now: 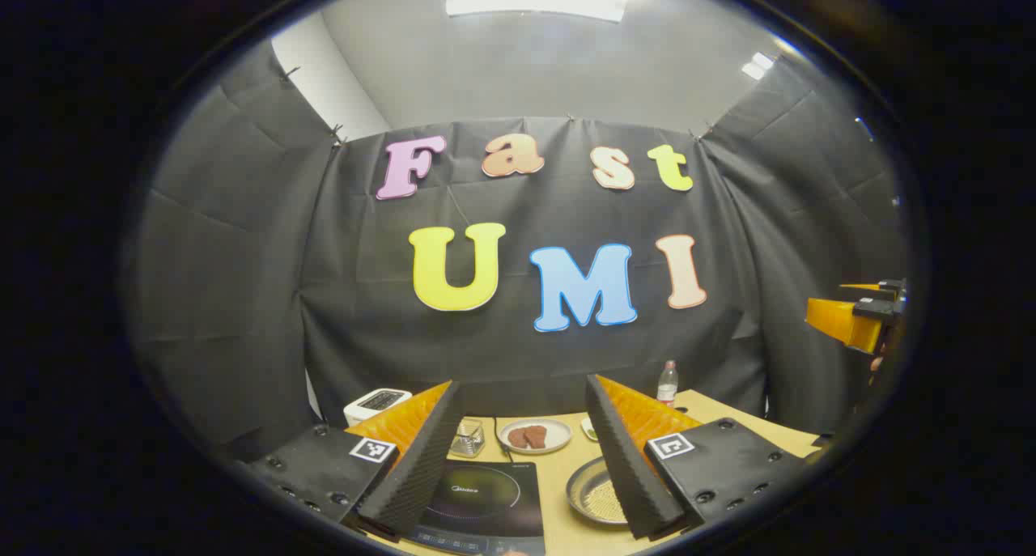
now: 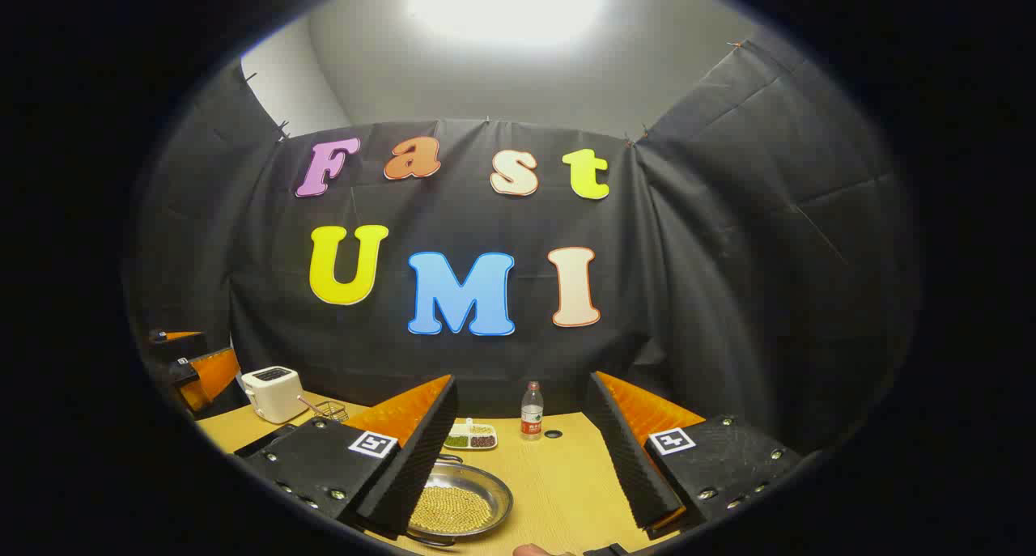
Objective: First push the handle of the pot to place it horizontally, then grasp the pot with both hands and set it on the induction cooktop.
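Note:
The pot (image 2: pixel 457 503) is a shallow steel pan holding pale grains. It sits on the wooden table (image 2: pixel 558 491), low in the right gripper view and partly behind my right gripper's left finger. A small loop handle (image 2: pixel 447 460) shows at its far rim. My right gripper (image 2: pixel 522 394) is open above the table with nothing between its fingers. In the left gripper view the black induction cooktop (image 1: pixel 486 499) lies below my open left gripper (image 1: pixel 522 402). The pot (image 1: pixel 591 491) is just right of the cooktop, half hidden by a finger.
At the back of the table are a white toaster (image 1: pixel 376 404), a wire basket (image 1: pixel 468 439), a plate of brown food (image 1: pixel 534 436) and a bottle (image 1: pixel 667 384). A divided dish (image 2: pixel 471 437) stands behind the pot. The left gripper (image 2: pixel 194 370) shows far left.

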